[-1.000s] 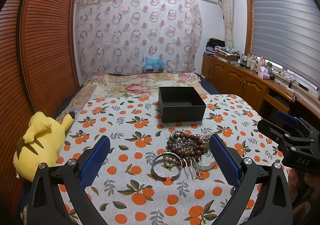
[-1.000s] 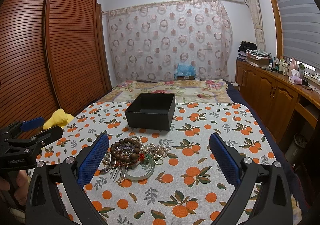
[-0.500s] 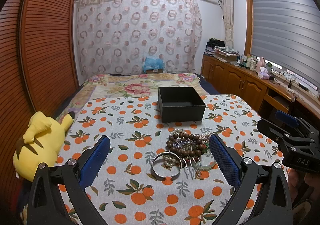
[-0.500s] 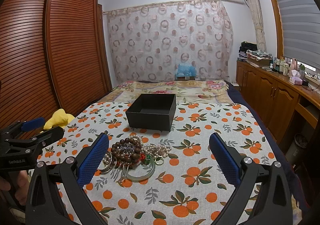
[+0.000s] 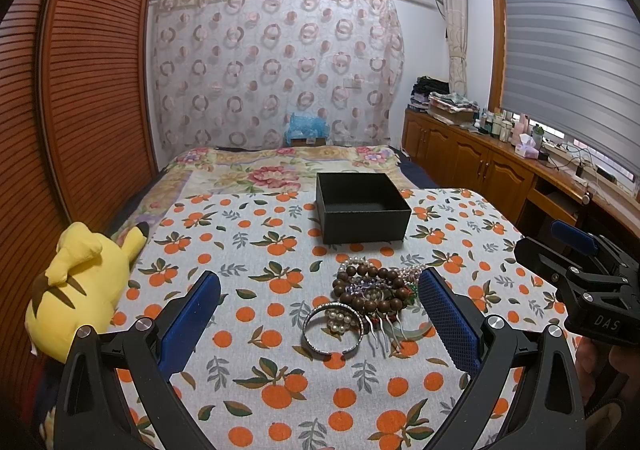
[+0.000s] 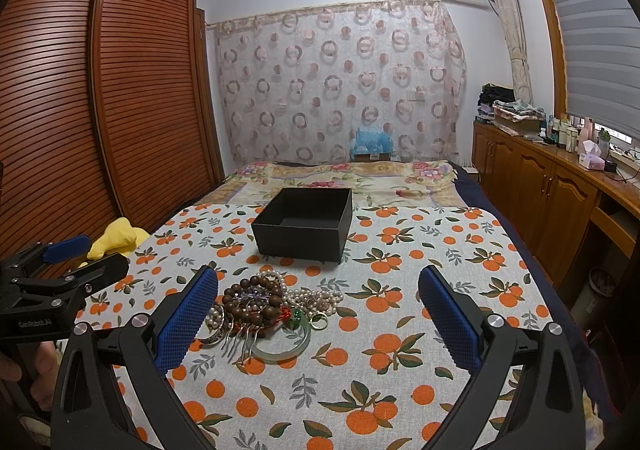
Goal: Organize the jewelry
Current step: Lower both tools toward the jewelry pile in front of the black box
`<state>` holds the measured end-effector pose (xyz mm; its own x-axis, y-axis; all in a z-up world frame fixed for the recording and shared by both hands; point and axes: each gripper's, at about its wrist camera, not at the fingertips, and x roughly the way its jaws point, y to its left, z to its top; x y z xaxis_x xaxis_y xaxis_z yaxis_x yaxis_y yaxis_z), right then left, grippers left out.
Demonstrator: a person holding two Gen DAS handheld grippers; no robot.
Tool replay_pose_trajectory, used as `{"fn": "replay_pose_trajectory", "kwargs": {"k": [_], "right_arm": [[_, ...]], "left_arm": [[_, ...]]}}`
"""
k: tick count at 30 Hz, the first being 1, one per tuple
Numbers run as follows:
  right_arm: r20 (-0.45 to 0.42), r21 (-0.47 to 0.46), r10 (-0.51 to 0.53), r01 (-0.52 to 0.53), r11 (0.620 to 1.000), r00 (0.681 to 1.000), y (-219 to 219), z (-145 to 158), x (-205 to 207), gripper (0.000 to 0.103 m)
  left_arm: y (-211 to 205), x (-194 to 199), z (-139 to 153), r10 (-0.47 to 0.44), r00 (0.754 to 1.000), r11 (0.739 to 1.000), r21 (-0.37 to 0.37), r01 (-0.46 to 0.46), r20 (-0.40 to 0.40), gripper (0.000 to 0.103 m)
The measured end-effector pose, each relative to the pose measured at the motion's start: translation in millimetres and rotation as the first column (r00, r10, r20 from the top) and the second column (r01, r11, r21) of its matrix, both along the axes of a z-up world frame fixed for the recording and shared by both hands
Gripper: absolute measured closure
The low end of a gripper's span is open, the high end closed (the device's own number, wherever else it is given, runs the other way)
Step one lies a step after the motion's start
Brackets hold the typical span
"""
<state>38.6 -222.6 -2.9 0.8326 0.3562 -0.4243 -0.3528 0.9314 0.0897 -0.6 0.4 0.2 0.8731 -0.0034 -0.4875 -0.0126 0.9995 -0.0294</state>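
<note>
A pile of jewelry [image 5: 370,296] lies on the orange-print cloth [image 5: 256,266]: brown bead bracelets [image 5: 360,274], a silver bangle [image 5: 332,330], pearls and a metal comb. In the right wrist view the pile [image 6: 264,306] also shows a pale green bangle [image 6: 282,342]. An open, empty black box [image 5: 362,206] stands behind the pile and also shows in the right wrist view [image 6: 306,224]. My left gripper [image 5: 320,314] is open and empty, hovering near the pile's front. My right gripper [image 6: 318,314] is open and empty, to the right of the pile.
A yellow plush toy [image 5: 80,282] lies at the cloth's left edge. A floral bedspread [image 5: 276,170] extends behind the box. A wooden wardrobe [image 6: 100,110] stands on the left and wooden cabinets [image 6: 540,194] on the right.
</note>
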Motion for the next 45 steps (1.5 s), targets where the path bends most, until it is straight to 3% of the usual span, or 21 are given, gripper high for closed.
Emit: {"fn": "replay_pose_trajectory", "kwargs": {"k": [23,35,37,45], "right_arm": [[-0.003,-0.010,0.001,-0.001,1.000,1.000,5.1,0.2,3.9,0.002],[-0.037,-0.008,0.041,-0.041,0.999,0.998,8.2,-16.5,27.7,0.002],[-0.051,-0.013,0.058,-0.059,0.998,0.997,9.8,-20.9,34.0,0.005],[-0.110,-0.088,0.127,-0.137,0.987,0.986,25.3,-39.9,56.6,0.033]], "left_arm": [[-4.7,6.3,2.9,0.000,1.000,1.000,0.007,0.000,-0.006,0.007],[8.2,27.4,-22.9,-0.043,0.994,0.999,-0.001,0.043,-0.101,0.007],[12.3,29.8,-30.6,-0.055,0.991,0.998,-0.007,0.055,-0.120,0.007],[15.0,48.2,-58.8,-0.116,0.971,0.993,-0.026,0.113,-0.209,0.007]]}}
